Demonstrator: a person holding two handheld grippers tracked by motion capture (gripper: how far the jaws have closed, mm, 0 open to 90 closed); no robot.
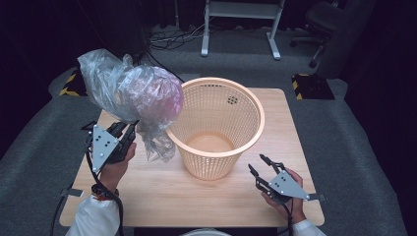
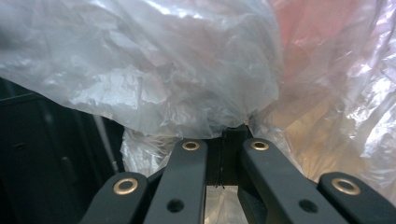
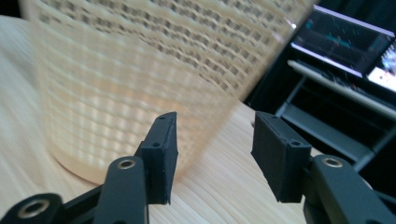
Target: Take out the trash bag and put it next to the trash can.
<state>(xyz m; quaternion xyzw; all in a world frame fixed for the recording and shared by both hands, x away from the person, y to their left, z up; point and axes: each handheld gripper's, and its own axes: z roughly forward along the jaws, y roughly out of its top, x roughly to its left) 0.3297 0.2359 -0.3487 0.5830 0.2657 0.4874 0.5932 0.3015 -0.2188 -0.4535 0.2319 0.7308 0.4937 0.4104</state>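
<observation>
A peach mesh basket (image 1: 216, 125) stands upright in the middle of the wooden table (image 1: 162, 191). My left gripper (image 1: 129, 130) is shut on a clear plastic bag (image 1: 130, 93), which billows up and to the left of the basket, its right side touching or overlapping the basket rim. In the left gripper view the crumpled bag (image 2: 177, 70) is pinched between the closed jaws. My right gripper (image 1: 259, 164) is open with nothing in it, low at the basket's front right. In the right gripper view the basket wall (image 3: 140, 84) stands just beyond the spread pads (image 3: 164, 140).
A white desk frame (image 1: 241, 24) and an office chair (image 1: 324, 24) stand on the grey floor behind the table. Yellow-black striped blocks (image 1: 312, 86) lie at the table's far corners. A monitor (image 3: 345, 42) shows in the right gripper view.
</observation>
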